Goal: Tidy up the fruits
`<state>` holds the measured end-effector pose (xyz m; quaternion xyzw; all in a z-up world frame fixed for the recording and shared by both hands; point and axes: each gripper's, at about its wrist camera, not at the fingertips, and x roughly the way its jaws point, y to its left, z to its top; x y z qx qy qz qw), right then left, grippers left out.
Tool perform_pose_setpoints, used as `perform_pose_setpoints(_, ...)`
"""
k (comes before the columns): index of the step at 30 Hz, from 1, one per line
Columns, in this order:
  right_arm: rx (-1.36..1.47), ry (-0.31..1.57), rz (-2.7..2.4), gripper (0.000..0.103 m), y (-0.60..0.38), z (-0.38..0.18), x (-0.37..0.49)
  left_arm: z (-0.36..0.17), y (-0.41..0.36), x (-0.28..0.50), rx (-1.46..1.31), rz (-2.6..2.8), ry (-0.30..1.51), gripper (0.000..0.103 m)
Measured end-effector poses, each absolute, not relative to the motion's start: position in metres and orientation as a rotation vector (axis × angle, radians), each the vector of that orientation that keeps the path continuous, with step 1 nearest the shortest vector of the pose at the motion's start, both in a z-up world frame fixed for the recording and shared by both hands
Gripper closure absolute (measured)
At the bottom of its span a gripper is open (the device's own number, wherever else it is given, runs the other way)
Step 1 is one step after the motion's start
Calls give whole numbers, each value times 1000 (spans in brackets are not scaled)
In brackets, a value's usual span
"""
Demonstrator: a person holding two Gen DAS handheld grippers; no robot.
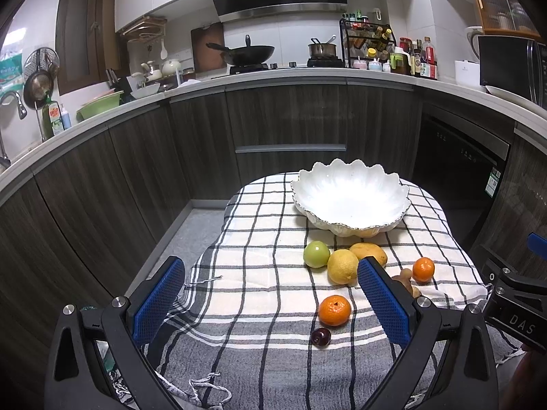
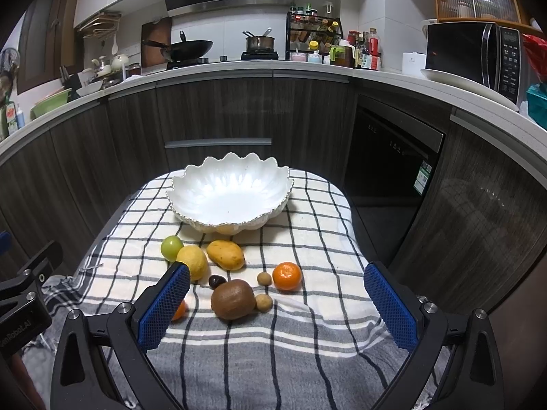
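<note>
Nothing moved yet by the look of it: bowl (image 2: 229, 194) is empty, all fruit sits on the checked cloth (image 2: 307, 212) in front of it. Reads as the opening step, picking a first target.

Left gripper (image 1: 271, 304): fingers spread wide, holding nothing, hovering over the near edge of the cloth. Right gripper (image 2: 277, 304): same, spread and empty.

Fruit layout, right wrist view: green apple (image 2: 172, 247), lemon (image 2: 193, 261) and mango (image 2: 225, 255) cluster just in front of the bowl, apple touching lemon. Kiwi (image 2: 233, 298) sits nearest the right gripper, roughly centred between its fingers, a small brown fruit (image 2: 264, 302) just beside it, a dark plum (image 2: 216, 282) behind. Tangerine (image 2: 287, 275) stands apart to the right. A second tangerine (image 1: 334, 310) lies near the left gripper.

Next move, my call: right gripper drops onto the kiwi. Needs a straight descent, and the fingers must clear that small brown fruit. Close gently, since kiwi is soft. Then lift over the scalloped rim and release low.
</note>
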<state>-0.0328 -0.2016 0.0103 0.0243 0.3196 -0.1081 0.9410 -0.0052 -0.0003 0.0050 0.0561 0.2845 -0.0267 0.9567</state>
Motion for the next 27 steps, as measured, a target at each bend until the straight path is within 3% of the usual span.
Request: perform_pose_setpoints(27, 51, 650, -220, 0, -203, 9, -32, 5, -2, -6, 113, -54, 577, 0)
